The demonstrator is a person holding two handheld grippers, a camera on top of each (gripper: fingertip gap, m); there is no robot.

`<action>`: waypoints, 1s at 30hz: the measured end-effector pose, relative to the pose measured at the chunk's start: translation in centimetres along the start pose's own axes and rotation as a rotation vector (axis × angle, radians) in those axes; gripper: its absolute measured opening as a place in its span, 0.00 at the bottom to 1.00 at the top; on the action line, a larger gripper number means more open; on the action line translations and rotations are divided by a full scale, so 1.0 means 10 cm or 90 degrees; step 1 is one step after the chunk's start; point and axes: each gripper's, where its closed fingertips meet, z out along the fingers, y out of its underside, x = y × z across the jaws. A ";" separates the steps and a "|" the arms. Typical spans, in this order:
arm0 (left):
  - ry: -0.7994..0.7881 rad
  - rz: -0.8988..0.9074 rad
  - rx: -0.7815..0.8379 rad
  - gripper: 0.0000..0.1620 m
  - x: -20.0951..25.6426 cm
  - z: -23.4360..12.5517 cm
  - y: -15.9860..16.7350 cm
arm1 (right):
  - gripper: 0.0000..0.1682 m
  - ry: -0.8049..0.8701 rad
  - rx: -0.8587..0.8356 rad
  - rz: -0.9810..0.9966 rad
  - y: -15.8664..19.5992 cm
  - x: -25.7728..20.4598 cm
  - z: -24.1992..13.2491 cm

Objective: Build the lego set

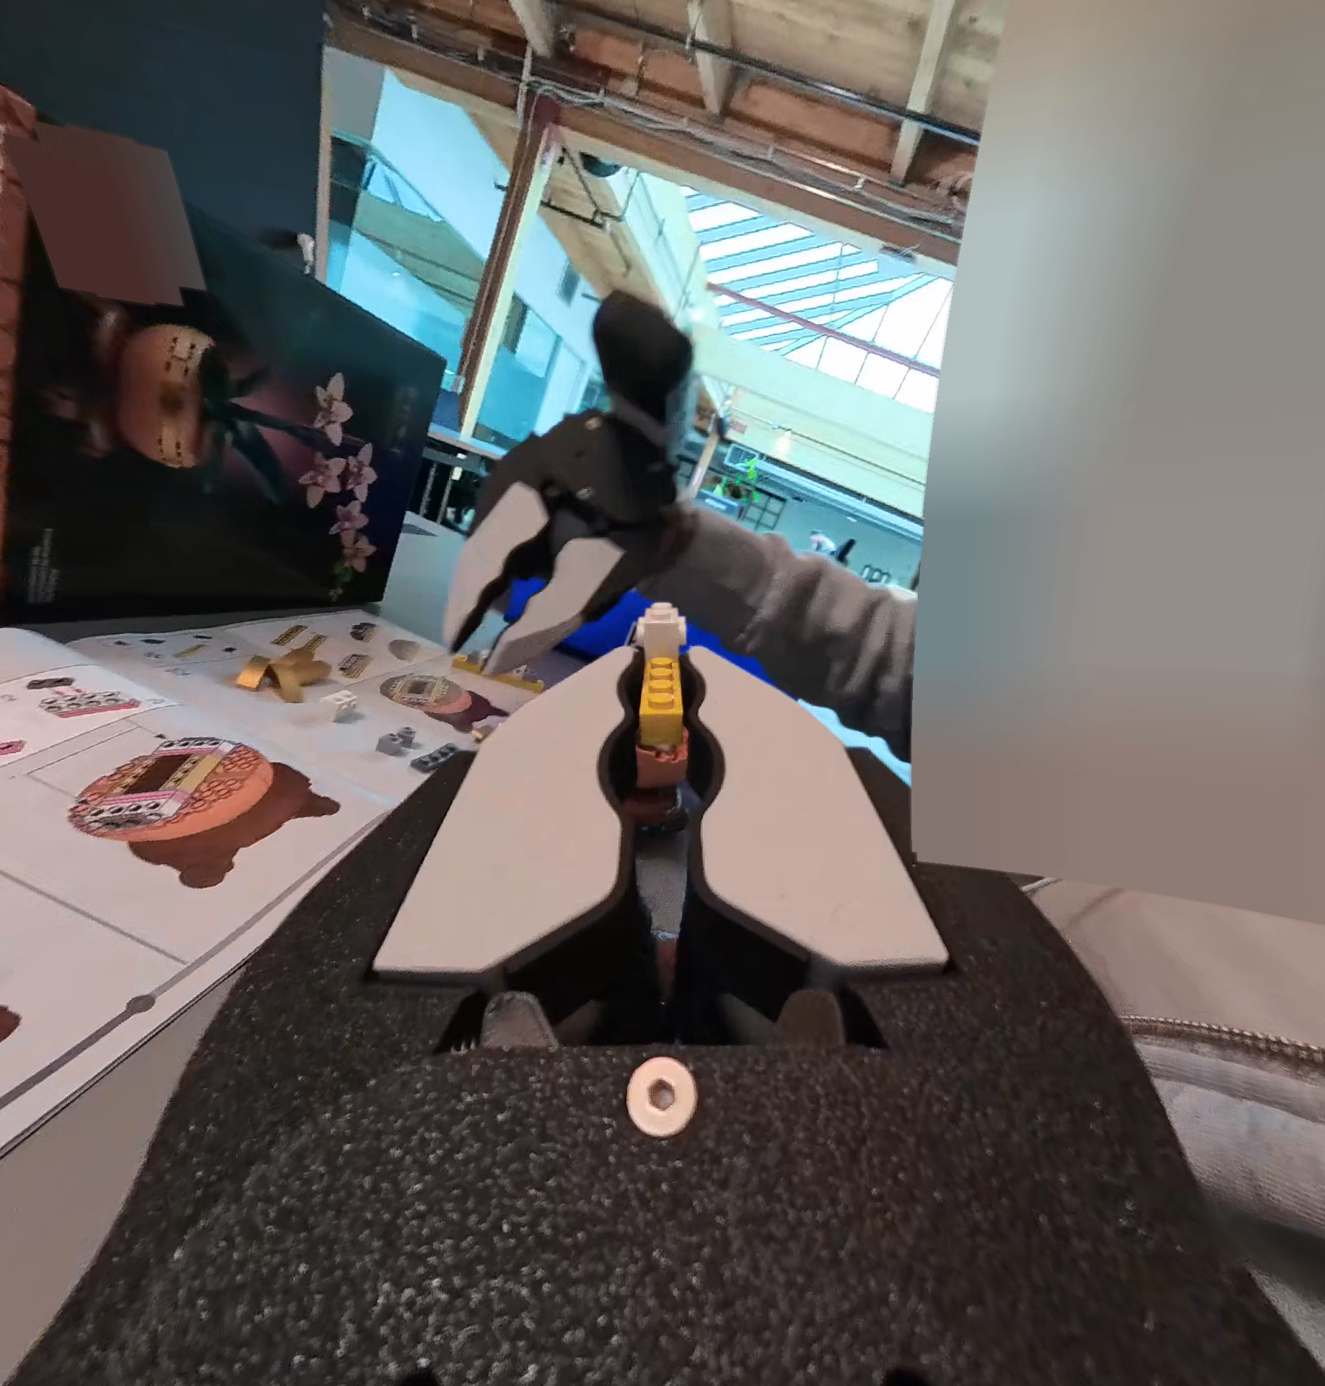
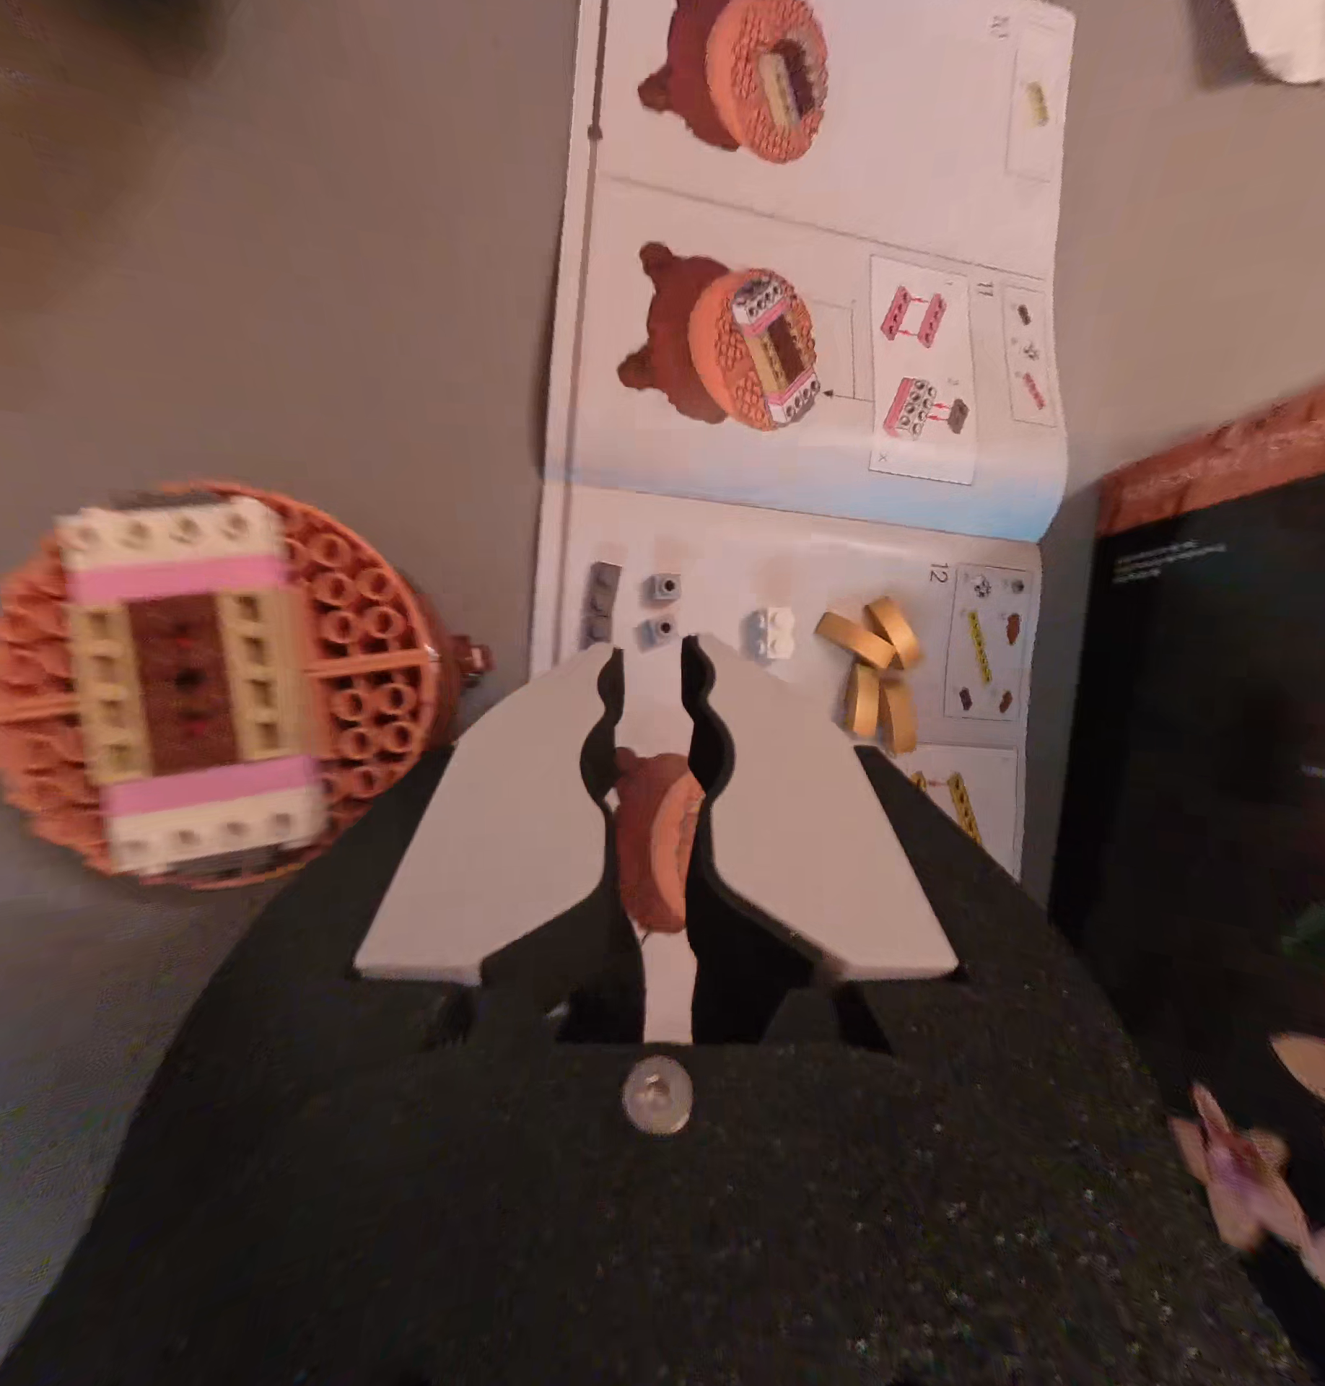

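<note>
The left claw (image 1: pixel 661 675) is pinched on a yellow studded brick (image 1: pixel 661 701), which stands on end between its grey fingers (image 1: pixel 547 795); a small white piece (image 1: pixel 663 626) sits on the brick's far end and a brown piece (image 1: pixel 659 761) on its near end. This claw is lifted off the desk (image 1: pixel 60 1215).

The right claw (image 2: pixel 650 652) hangs over the open instruction booklet (image 2: pixel 809 480) with its fingers slightly spread and nothing between them. In the left wrist view its tips point down close to a yellow plate (image 1: pixel 506 675) lying on the booklet; whether they touch it cannot be told.

Loose parts lie in a row across the booklet page just past the right claw's tips: a dark grey plate (image 2: pixel 602 604), two small grey bricks (image 2: pixel 661 609), a white brick (image 2: pixel 773 631) and a heap of gold curved pieces (image 2: pixel 873 671).

Off the booklet's left edge, on the bare desk, rests the round orange-brown model (image 2: pixel 202 686), with white, pink and tan bricks framing a brown centre. The dark set box (image 2: pixel 1214 720) stands along the booklet's opposite edge.
</note>
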 end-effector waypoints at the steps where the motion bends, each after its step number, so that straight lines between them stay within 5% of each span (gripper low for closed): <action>1: 0.000 -0.002 0.003 0.04 0.00 0.00 0.00 | 0.09 -0.020 -0.002 0.003 0.05 0.02 0.08; 16: 0.010 -0.002 0.009 0.04 0.01 0.00 -0.02 | 0.05 -0.061 -0.004 -0.003 0.09 0.06 0.34; 20: -0.002 0.043 0.007 0.04 0.03 0.01 -0.01 | 0.04 -0.046 0.028 0.049 -0.31 -0.02 0.01; 25: -0.010 0.088 -0.009 0.04 0.07 0.03 0.02 | 0.04 -0.134 0.097 0.056 -1.15 -0.65 -0.34; 30: -0.009 0.153 -0.051 0.04 0.15 0.07 0.11 | 0.04 -0.120 -0.007 0.026 -1.24 -0.84 -0.29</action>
